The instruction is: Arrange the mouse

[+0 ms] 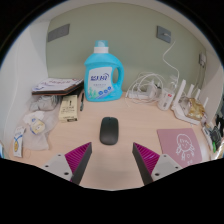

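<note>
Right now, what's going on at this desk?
A person's handheld gripper is aimed at a black mouse lying on the table, just ahead of its open fingers and not yet touched. Beyond the mouse stands a blue detergent bottle. A pink mouse pad lies to the right of the mouse, with white cables and chargers behind it, and a clutter of boxes sits to the left.
</note>
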The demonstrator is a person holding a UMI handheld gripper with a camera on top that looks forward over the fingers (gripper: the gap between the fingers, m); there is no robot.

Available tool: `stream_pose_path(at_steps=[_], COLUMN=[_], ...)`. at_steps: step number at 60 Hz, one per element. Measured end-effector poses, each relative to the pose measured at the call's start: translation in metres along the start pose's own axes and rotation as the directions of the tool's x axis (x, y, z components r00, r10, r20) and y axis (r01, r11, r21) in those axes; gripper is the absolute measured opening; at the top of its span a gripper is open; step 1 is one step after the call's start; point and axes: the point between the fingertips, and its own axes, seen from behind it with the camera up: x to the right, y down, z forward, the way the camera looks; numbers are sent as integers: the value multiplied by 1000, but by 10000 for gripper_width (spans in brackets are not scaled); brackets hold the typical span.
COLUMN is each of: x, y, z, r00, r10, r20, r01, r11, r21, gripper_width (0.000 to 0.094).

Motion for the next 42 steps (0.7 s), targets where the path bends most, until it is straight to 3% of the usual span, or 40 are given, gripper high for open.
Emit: stream_pose_path(at_steps=[10, 20, 37, 42], x=[-9, -13, -16, -18], y=[-24, -29, -30, -50], z=[72, 104, 102, 78], r00=[1000, 998, 998, 999], r10=[16, 52, 42, 18], r20=[10, 22, 44, 49], r01=[-16, -51, -39, -18], r11=[1000, 998, 997, 1000], r21=[-27, -47, -62, -6], gripper_width=[806, 489, 349, 349])
